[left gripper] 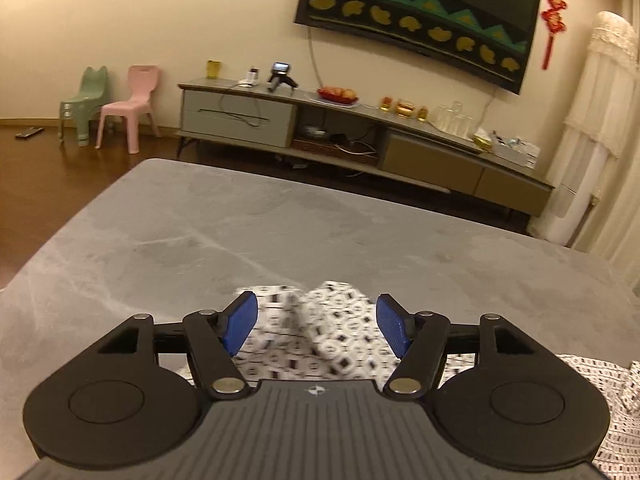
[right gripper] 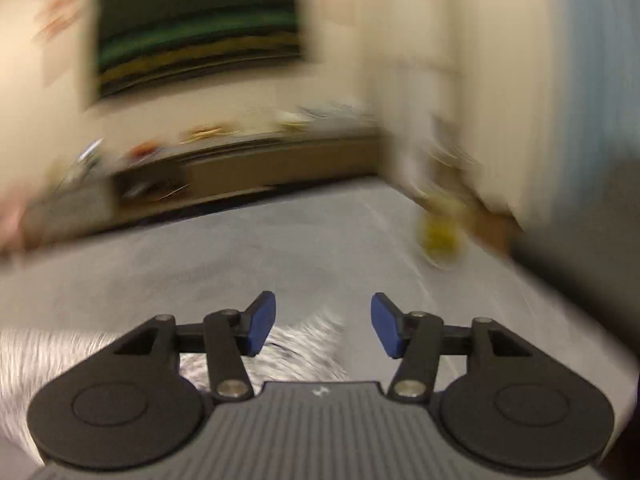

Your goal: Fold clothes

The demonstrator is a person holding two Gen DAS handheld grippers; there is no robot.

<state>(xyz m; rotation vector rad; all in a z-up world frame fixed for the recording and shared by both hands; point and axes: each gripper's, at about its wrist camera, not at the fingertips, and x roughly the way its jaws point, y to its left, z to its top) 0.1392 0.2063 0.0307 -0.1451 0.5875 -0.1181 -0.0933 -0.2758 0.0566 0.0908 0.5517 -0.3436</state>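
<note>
Hovering both fingers wide over the soft, limp garment (left gripper: 320, 332); I'd pinch it by an edge.

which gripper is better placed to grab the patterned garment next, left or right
Left: the left gripper is open with the patterned garment bunched between its pads. The right gripper is open with cloth only at its left side.

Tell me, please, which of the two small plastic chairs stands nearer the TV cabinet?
The pink chair; the green chair stands on its far side from the TV cabinet.
</note>
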